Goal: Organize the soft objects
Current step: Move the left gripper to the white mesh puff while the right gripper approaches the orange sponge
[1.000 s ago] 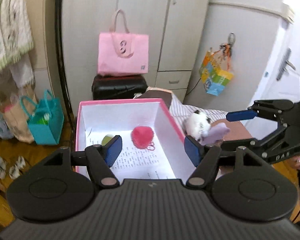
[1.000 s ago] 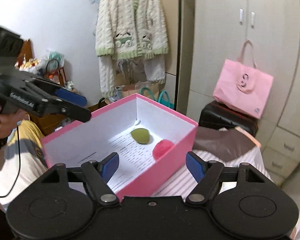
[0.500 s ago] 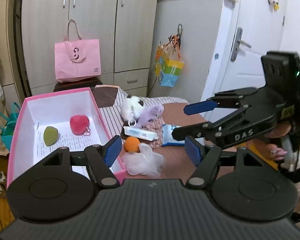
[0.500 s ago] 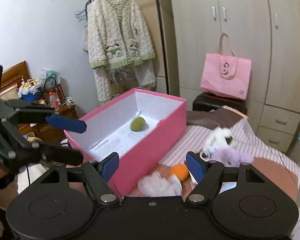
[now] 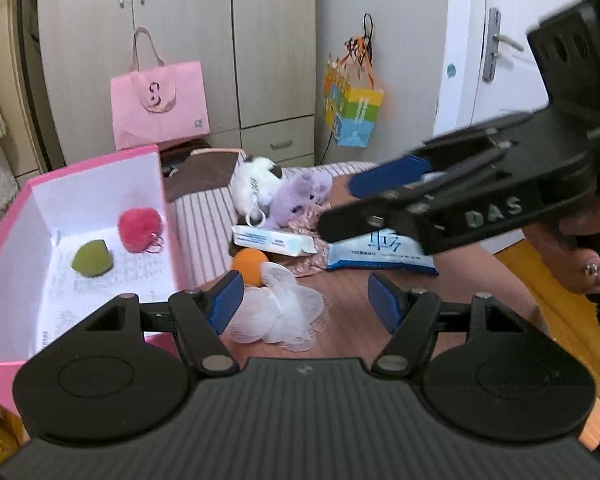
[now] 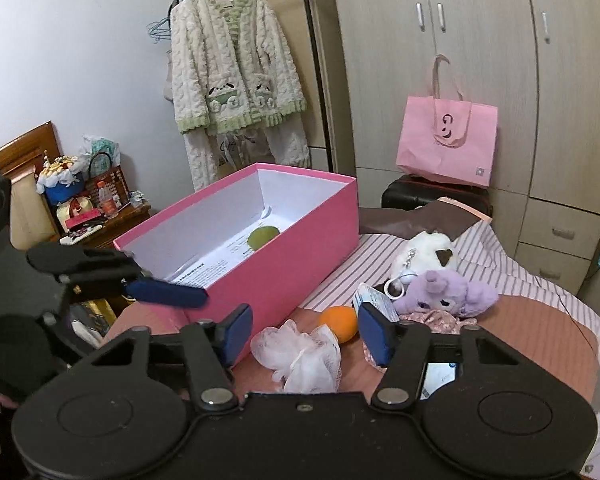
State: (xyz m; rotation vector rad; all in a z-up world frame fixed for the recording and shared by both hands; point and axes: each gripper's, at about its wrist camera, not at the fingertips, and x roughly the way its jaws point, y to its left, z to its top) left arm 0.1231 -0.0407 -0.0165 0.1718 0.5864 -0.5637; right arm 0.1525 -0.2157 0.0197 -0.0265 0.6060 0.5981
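A pink box [image 5: 4, 236] [image 6: 300, 264] stands on the bed and holds a red pompom [image 5: 139, 229] and a green sponge [image 5: 91, 258] [image 6: 263, 237]. Beside it lie a white mesh pouf [image 5: 278, 316] [image 6: 300, 354], an orange ball [image 5: 250, 264] [image 6: 339, 322], a white plush [image 5: 256, 182] [image 6: 424, 254] and a purple plush [image 5: 300, 196] [image 6: 448, 292]. My left gripper [image 5: 306, 300] is open and empty, just above the pouf. My right gripper [image 6: 306, 330] is open and empty, above the pouf and ball; it also crosses the left wrist view [image 5: 380, 200].
A white packet [image 5: 272, 240] and a blue wipes pack [image 5: 380, 254] lie near the plushes on floral cloth. A pink tote [image 5: 160, 106] [image 6: 446, 140] sits on a black case by the wardrobe. A cardigan [image 6: 232, 64] hangs at left.
Both grippers swung away from the pink box toward the loose objects on the bed and came lower over the white pouf. Both stayed open.
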